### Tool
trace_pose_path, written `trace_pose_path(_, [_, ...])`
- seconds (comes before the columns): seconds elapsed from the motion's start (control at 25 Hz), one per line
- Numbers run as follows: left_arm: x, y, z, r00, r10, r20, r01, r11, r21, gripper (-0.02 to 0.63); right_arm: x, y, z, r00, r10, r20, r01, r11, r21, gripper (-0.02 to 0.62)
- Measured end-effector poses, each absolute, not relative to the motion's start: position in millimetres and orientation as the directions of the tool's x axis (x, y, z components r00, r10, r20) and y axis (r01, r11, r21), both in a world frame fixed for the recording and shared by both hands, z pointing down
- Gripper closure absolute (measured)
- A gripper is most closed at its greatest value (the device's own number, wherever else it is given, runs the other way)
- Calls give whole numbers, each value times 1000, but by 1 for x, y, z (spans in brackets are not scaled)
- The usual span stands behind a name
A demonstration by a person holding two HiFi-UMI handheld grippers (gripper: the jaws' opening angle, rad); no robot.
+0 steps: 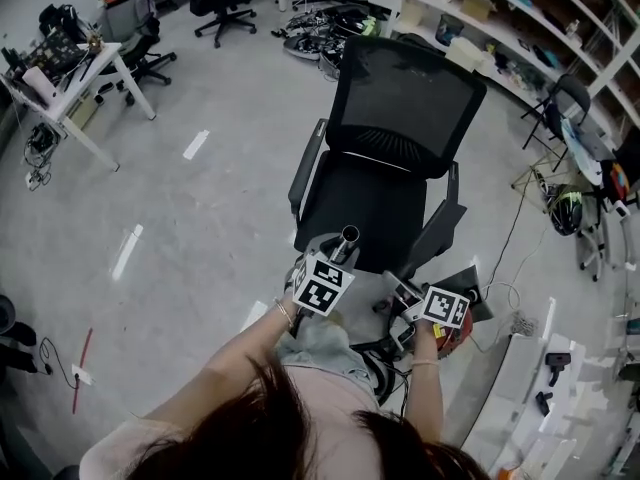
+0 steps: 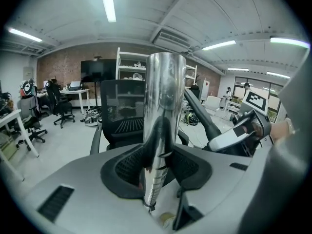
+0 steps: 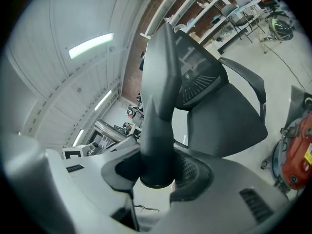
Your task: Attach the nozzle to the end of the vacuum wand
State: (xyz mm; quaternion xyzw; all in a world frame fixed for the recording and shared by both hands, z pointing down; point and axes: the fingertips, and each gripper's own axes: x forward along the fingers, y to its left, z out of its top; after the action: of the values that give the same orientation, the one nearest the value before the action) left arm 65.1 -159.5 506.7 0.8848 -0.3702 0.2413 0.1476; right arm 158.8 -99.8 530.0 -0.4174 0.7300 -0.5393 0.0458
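The nozzle (image 3: 161, 106), a dark plastic piece with a round collar, sits clenched between the pads of our right gripper (image 3: 158, 172) and angles up and away from it. We hold the vacuum wand (image 2: 163, 111), a shiny metal tube, gripped in our left gripper (image 2: 157, 167), with its open end pointing up and forward. The two parts are near each other but apart, side by side in front of our body and not joined.

A black mesh-backed office chair (image 1: 400, 138) stands directly ahead. Its seat lies just beyond the wand's open end, and its armrests flank the space in front of both grippers. A red vacuum body (image 3: 298, 155) rests on the floor low at our right, near the chair's base. A thin cable (image 1: 510, 238) trails across the grey floor on that side. Shelving (image 1: 520, 28) lines the far right wall, and a white desk (image 1: 70, 78) stands well off to the left.
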Motion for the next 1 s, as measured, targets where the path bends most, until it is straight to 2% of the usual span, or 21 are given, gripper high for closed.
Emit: trace_pose_path(1.0, [10, -84, 478, 757, -474, 450, -568, -818, 94, 449, 53, -66, 398, -560, -798, 225, -651, 256, -715, 422])
